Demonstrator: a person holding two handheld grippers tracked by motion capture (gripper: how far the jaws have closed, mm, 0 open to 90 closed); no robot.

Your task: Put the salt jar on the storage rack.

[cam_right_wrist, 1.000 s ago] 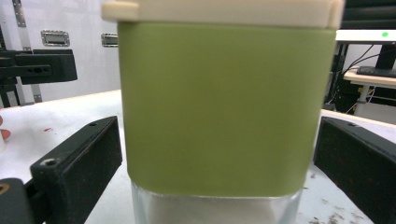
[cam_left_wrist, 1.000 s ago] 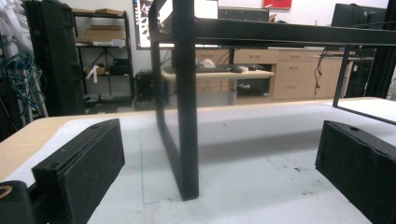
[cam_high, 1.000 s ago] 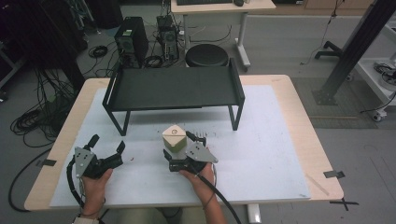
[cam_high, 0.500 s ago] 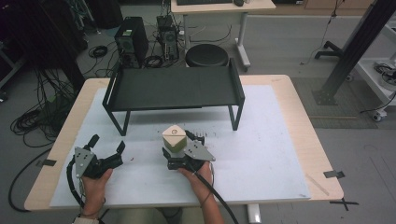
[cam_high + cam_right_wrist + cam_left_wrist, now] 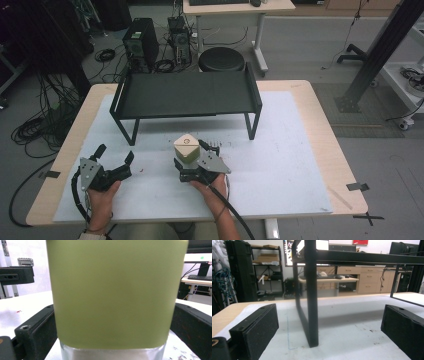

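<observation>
Right tongs (image 5: 190, 159) around beige-lidded jar (image 5: 186, 147), left tongs (image 5: 115, 159) spread apart, black rack (image 5: 187, 95) behind

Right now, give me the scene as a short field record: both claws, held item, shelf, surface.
left claw: open, holds nothing, low over the white mat, pointing at the rack's front left leg
right claw: jaws on either side of the container, closed on it
container: square, pale green body, beige lid, clear base seen in the right gripper view
container position: on the mat in front of the rack, not on it
rack: black, low, top bare
surface: white mat on a wooden table
</observation>
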